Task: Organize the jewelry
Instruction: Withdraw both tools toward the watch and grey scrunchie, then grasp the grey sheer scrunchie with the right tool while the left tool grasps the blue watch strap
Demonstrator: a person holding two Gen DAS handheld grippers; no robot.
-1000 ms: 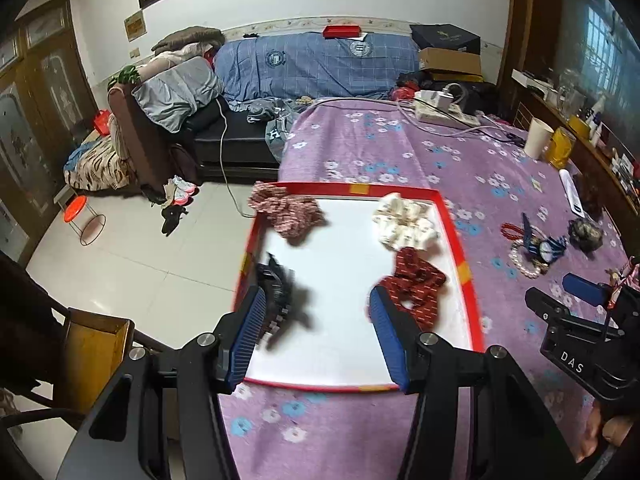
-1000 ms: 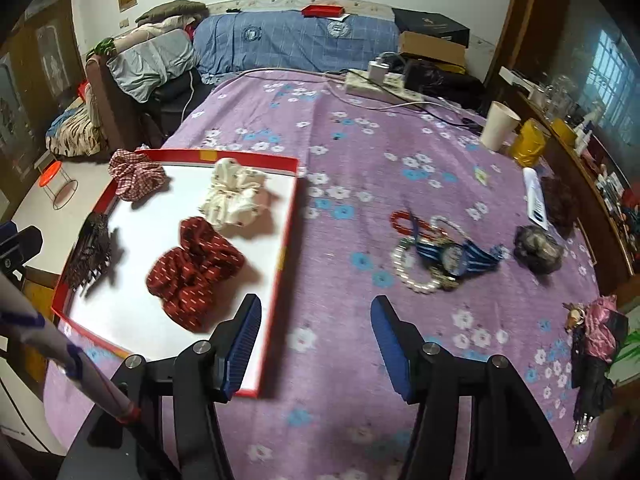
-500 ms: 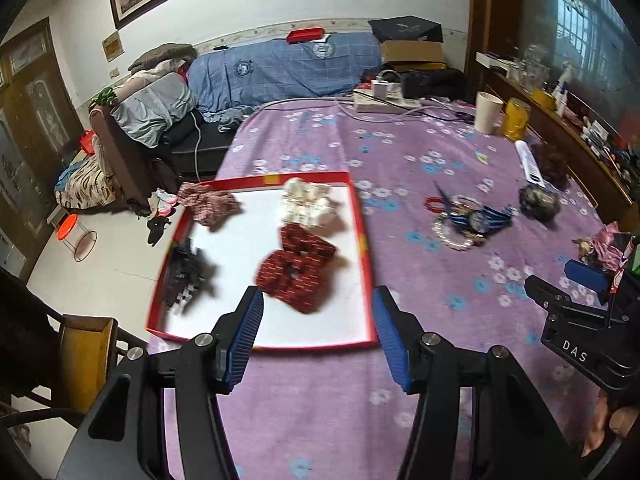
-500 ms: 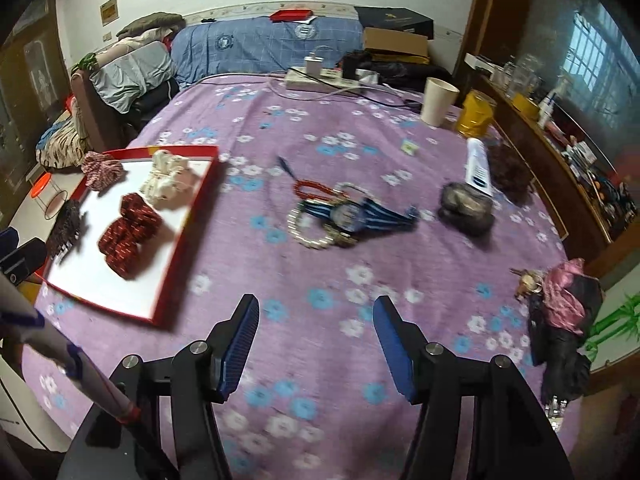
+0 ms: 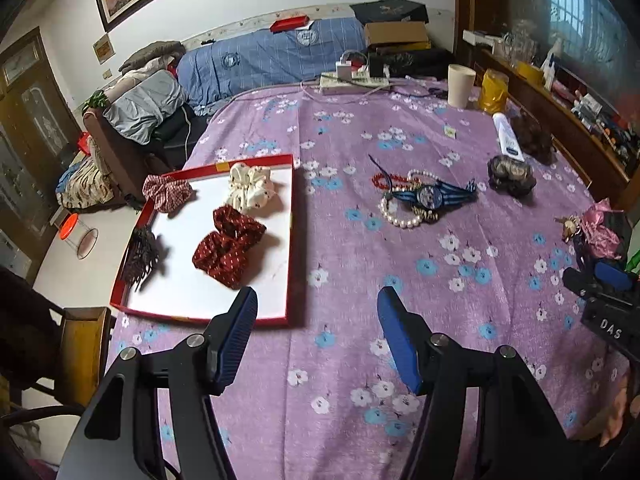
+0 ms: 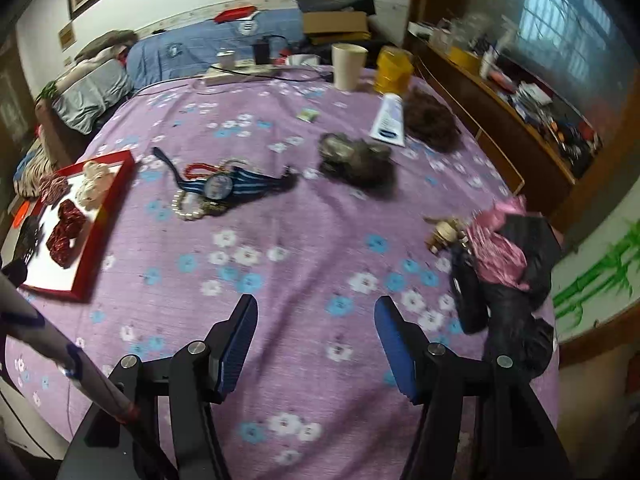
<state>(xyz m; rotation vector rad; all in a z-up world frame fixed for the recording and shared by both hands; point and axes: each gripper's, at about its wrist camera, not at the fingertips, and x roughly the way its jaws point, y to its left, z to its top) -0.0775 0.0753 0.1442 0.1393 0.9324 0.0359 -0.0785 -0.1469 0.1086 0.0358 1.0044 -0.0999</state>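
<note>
**Reaching for the jewelry pile with both grippers empty**

Looking along your left gripper (image 5: 316, 320), you see its jaws standing about half open with nothing between them, only the purple flowered bedspread (image 5: 340, 380); they have just been opening wider. The jewelry pile (image 5: 420, 200), a pearl bracelet, a red bead string and a blue striped watch tangled together, lies well ahead of the fingers and a little to the right of the right finger (image 5: 396, 332). Its long axis, the watch strap, runs roughly crosswise to your line of reach. The red tray (image 5: 290, 240), already holding four hair pieces including the dark red scrunchie (image 5: 228, 244), sits ahead and to the left, its near edge just beyond the left finger (image 5: 236, 332). Your right gripper (image 5: 608, 280) shows at the far right edge.

Looking along your right gripper (image 6: 316, 320), you find the jaws likewise about half open and empty. Here the pile (image 6: 216, 190) lies ahead and to the left of the left finger (image 6: 236, 340), the strap again lying across. The tray (image 6: 120, 192) is farther left still. A dark hair piece (image 6: 354, 158) lies nearly straight ahead.

Neither hand looks clearly nearer to the pile. You will probably need to close the distance and pick one piece out of the tangle.
</note>
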